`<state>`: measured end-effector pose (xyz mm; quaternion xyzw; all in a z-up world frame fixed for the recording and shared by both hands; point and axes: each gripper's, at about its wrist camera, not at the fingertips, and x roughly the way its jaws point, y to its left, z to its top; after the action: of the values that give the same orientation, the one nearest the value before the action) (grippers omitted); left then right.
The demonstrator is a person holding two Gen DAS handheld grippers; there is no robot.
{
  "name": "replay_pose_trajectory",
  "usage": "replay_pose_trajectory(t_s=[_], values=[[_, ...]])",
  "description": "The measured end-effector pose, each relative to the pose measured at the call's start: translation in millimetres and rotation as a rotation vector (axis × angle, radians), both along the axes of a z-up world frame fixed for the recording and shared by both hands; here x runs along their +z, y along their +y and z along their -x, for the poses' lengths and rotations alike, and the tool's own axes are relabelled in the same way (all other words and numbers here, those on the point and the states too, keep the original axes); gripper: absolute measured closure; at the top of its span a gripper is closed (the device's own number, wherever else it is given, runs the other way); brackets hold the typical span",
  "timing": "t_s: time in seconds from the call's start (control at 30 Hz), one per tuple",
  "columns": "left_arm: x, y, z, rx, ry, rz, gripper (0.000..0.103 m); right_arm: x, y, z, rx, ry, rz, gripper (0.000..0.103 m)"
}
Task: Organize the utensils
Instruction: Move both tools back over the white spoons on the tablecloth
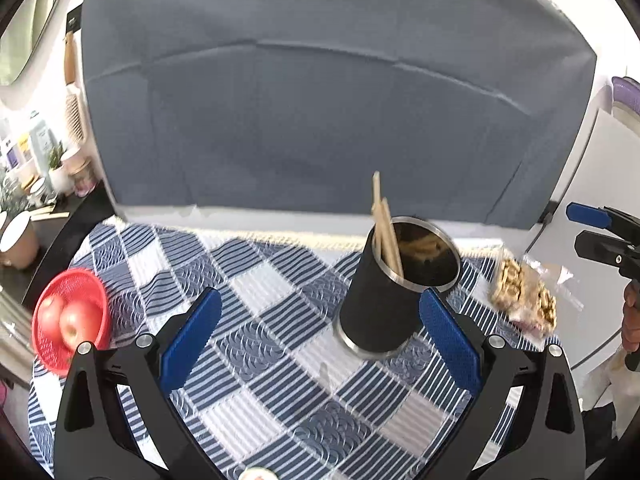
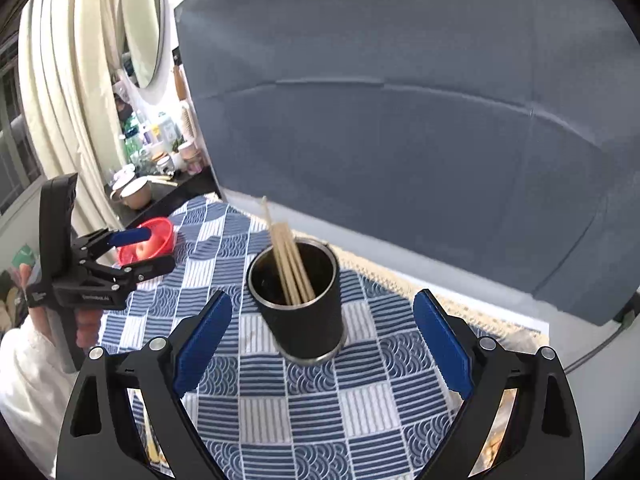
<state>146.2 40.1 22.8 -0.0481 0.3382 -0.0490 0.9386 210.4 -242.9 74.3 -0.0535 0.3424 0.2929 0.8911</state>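
Both tongs (image 1: pixel 320 340) (image 2: pixel 323 344) hover spread, seemingly above the cup (image 2: pixel 298 300).

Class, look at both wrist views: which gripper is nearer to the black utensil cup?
Left, narrowly. The left gripper has one pad right beside the black utensil cup; the right gripper hangs open with the cup between its fingers, apart from both.

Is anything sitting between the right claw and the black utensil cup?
Nothing visible. The right claw is open and empty, and the black cup with the chopsticks stands just ahead, slightly left of centre. Only bare checkered cloth lies between them. The left claw stays off to the left.
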Motion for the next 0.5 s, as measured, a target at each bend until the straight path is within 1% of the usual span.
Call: replay_pose_trajectory(t_s=[0.23, 0.3, 0.47, 0.5], values=[[-20, 16, 26, 0.031, 0.066, -0.021, 0.006, -18, 9, 17, 0.012, 0.033, 0.003, 0.015], [-23, 20, 33, 0.040, 0.075, -0.029, 0.006, -23, 12, 23, 0.020, 0.035, 0.009, 0.015], [-30, 32, 48, 0.058, 0.098, -0.020, 0.006, -40, 20, 37, 0.031, 0.053, 0.029, 0.015], [-33, 34, 51, 0.074, 0.110, -0.026, 0.006, -43, 21, 39, 0.031, 0.060, 0.029, 0.015]])
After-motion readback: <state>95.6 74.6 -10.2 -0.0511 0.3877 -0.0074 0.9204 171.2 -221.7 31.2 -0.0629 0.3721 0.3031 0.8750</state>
